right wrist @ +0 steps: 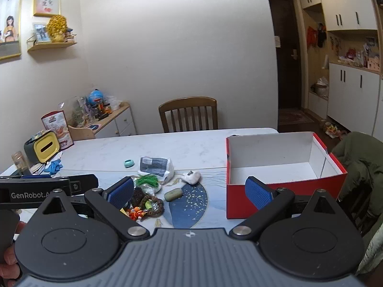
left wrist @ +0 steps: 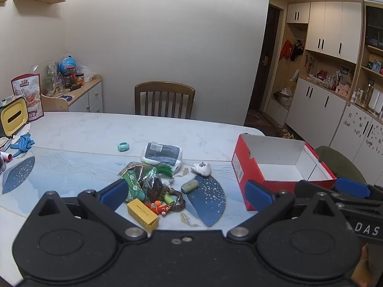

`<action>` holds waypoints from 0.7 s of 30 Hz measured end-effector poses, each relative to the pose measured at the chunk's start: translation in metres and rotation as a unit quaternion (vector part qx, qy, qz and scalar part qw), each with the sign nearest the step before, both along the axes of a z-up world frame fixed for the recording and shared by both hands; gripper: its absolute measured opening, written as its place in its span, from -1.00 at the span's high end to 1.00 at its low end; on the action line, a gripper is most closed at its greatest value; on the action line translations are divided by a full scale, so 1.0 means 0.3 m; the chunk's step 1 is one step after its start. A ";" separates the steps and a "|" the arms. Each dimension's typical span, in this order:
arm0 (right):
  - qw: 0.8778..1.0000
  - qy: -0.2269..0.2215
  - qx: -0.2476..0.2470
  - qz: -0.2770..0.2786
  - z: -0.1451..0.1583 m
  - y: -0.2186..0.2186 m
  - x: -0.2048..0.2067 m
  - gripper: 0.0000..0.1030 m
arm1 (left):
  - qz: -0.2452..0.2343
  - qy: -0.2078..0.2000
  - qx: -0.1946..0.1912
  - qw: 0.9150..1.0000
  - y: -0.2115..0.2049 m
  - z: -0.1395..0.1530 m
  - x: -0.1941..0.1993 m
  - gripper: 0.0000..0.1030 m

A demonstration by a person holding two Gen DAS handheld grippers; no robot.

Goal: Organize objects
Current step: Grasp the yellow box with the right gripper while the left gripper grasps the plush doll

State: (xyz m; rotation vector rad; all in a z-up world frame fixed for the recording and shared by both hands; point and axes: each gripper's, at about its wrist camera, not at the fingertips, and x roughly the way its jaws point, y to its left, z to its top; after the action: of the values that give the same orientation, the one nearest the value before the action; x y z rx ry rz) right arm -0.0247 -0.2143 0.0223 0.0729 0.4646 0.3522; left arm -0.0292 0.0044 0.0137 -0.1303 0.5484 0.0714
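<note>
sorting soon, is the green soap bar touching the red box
Apart. The left wrist view shows bare table between the green soap bar and the red box.

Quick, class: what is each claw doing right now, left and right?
Left claw: open, holding nothing.
Right claw: open, holding nothing.

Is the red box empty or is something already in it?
Empty: the red box shows only bare white floor and walls in both views.
</note>
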 end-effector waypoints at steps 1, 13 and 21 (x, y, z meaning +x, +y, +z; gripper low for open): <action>1.000 -0.002 0.000 0.002 0.001 0.004 -0.002 -0.95 | 0.001 -0.001 -0.001 1.000 0.004 0.000 -0.002 -1.00; 0.999 0.020 -0.018 0.036 -0.032 0.108 0.095 -0.94 | 0.011 0.012 0.008 1.000 0.167 -0.055 0.083 -1.00; 0.994 0.078 -0.048 0.057 -0.139 0.215 0.243 -0.94 | -0.005 0.072 0.042 0.996 0.331 -0.234 0.194 -0.99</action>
State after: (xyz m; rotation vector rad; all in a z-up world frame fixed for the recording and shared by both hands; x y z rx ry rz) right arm 0.0482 -0.1498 -0.0193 -0.0191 0.6409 0.4368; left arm 0.0289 0.1038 -0.0566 -0.0403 0.6897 0.0947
